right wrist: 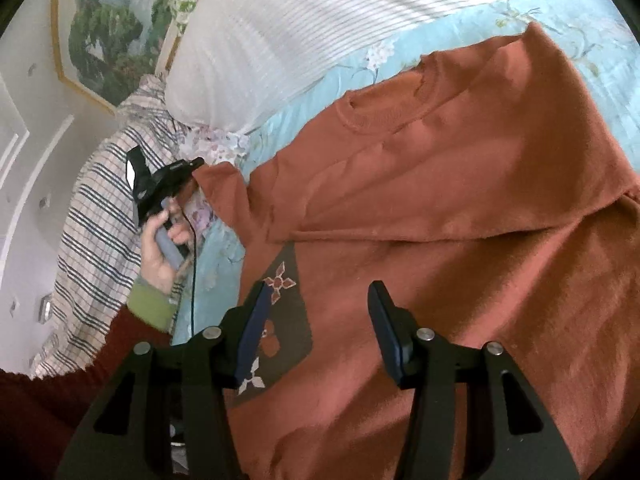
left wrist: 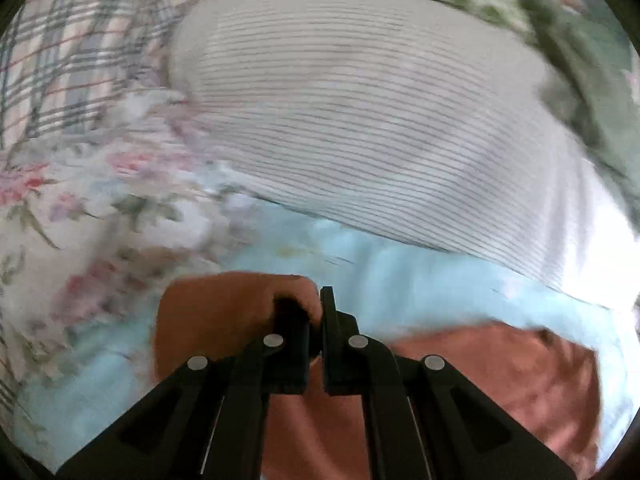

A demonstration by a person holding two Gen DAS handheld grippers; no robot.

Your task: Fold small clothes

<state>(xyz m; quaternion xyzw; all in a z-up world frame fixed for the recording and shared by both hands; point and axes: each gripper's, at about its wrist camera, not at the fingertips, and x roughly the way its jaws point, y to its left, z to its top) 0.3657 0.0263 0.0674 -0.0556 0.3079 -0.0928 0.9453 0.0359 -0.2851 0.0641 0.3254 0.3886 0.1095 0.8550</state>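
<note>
Rust-orange sweater on pale-blue floral bedspread; white pillow grey-striped.

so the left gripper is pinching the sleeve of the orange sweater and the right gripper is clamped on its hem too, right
Not quite. The left gripper does pinch the orange sweater by its sleeve, but the right wrist view shows the right gripper open above the sweater, gripping nothing.

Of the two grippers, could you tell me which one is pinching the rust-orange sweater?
The left gripper, shut on the rust-orange sweater sleeve; the right gripper hovers open.
</note>
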